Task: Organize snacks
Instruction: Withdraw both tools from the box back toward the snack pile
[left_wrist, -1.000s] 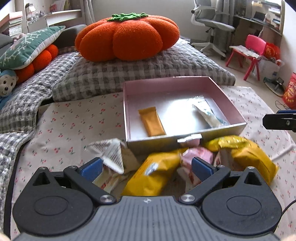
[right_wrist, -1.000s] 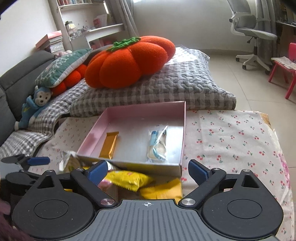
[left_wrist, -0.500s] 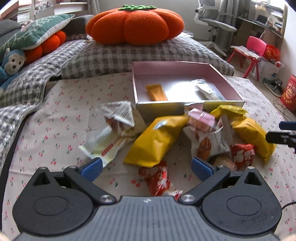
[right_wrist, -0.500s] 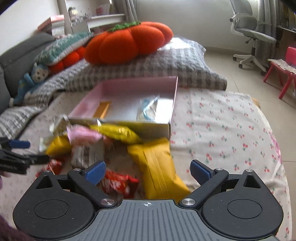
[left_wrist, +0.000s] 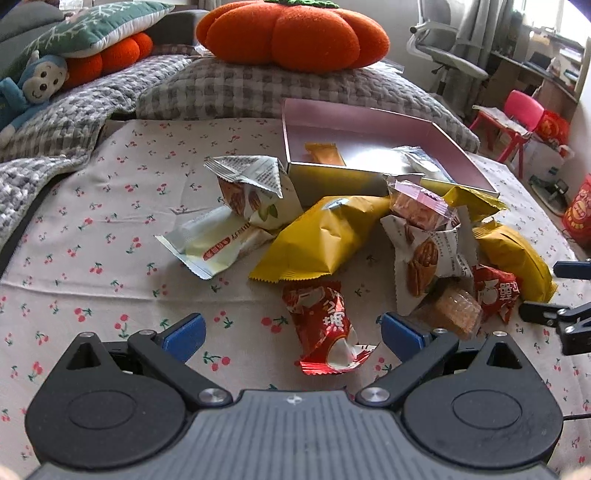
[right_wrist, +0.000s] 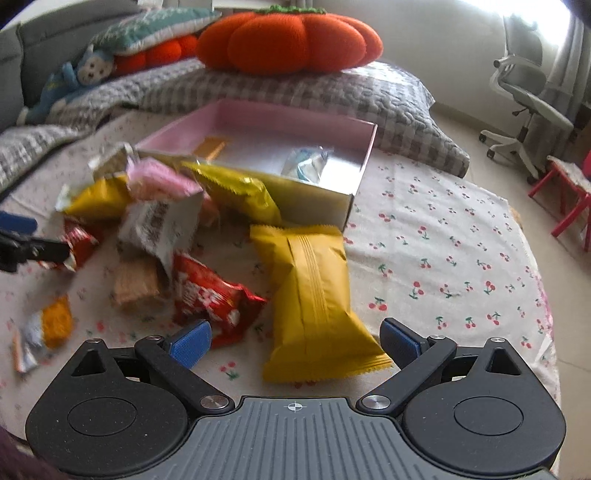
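A pink box (left_wrist: 458, 147) (right_wrist: 364, 155) sits on the cherry-print cloth (left_wrist: 92, 236), holding an orange bar (left_wrist: 325, 153) and a clear packet (left_wrist: 421, 162). Several snack packs lie heaped in front of it. My left gripper (left_wrist: 291, 334) is open, its fingers either side of a red packet (left_wrist: 325, 328). A yellow pack (left_wrist: 325, 236), a white wafer pack (left_wrist: 214, 245) and a nut pack (left_wrist: 424, 254) lie beyond it. My right gripper (right_wrist: 293, 341) is open around the near end of a large yellow pack (right_wrist: 314, 295), with a red packet (right_wrist: 210, 295) to its left.
An orange pumpkin cushion (left_wrist: 291, 33) rests on grey checked pillows (left_wrist: 258, 92) behind the box. A blue monkey toy (left_wrist: 26, 88) lies far left. An office chair (right_wrist: 524, 96) and a red child's chair (left_wrist: 517, 114) stand on the floor to the right.
Both grippers have pulled back from the box and dropped lower toward the cloth, so the whole snack pile now shows. Each stays open.
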